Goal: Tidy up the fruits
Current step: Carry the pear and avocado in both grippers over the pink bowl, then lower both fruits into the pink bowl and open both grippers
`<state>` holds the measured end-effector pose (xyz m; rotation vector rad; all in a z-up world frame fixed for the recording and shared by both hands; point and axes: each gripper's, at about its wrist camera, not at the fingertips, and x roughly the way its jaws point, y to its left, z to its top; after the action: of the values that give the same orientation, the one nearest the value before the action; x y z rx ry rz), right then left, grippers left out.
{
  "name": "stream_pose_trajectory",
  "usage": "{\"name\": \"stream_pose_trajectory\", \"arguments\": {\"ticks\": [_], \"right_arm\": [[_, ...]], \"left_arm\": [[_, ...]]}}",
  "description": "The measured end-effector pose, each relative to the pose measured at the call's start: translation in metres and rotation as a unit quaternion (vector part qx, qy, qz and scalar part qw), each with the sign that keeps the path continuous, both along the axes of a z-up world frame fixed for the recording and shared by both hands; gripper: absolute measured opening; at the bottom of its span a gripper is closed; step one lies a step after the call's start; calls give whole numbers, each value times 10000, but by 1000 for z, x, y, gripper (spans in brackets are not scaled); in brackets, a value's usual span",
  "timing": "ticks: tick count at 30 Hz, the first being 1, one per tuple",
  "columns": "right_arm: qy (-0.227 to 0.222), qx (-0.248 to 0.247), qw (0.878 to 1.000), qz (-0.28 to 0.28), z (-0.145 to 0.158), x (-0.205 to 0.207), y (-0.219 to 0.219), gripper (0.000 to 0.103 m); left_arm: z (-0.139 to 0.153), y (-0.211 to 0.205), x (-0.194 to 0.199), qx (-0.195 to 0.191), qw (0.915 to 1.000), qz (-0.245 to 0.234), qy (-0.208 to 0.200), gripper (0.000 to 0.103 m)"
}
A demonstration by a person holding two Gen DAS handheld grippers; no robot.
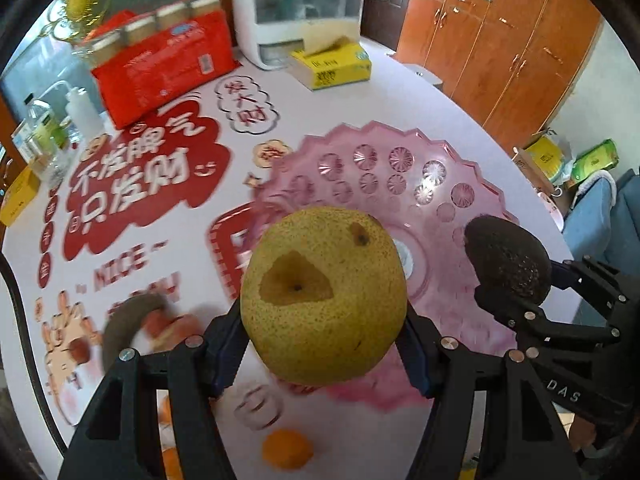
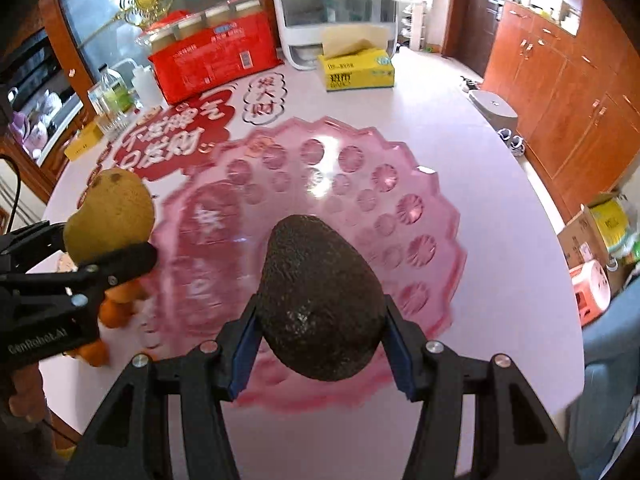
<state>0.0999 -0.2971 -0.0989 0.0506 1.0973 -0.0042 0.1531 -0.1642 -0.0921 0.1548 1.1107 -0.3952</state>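
My left gripper (image 1: 324, 336) is shut on a yellow-green pear (image 1: 322, 296) and holds it above the near-left rim of the pink glass fruit plate (image 1: 400, 168). My right gripper (image 2: 320, 332) is shut on a dark avocado (image 2: 320, 296), held over the near part of the pink plate (image 2: 360, 168). The avocado also shows in the left wrist view (image 1: 508, 260) at the plate's right edge. The pear shows in the right wrist view (image 2: 112, 216) at the plate's left. Nothing lies in the plate.
An orange (image 1: 286, 448) and a brown fruit (image 1: 128, 324) lie on the table by the plate; more oranges (image 2: 116, 308) sit to its left. A red package (image 1: 164, 68), yellow tissue box (image 1: 332, 66), white dispenser (image 1: 296, 8) and bottles (image 1: 44, 128) stand at the back.
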Motion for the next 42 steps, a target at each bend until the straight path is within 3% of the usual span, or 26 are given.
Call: {"name": "stream_pose_trajectory", "arguments": {"ticks": [8,16,22,33,42], "right_arm": [[231,43,9989,394,-35,30,-28,56],[470,127,9955,818,-54,38,-27,57],[410,149,9953,867,-54,37,-27,58],[32,312,9960,842,-24,28,-26,59],[-181,301,9951,929,-2,14,-13,59]], "left_arm": [[-43,-40,14,399,9987,-23,302,65],[-61,-32,19,318,9966,260,719,67],[-46,-27,15,268,9979,384,445,90],[-23,-11,1,98,9980,556,298,90],[8,0,-15,-13,9982,603,-56,90]]}}
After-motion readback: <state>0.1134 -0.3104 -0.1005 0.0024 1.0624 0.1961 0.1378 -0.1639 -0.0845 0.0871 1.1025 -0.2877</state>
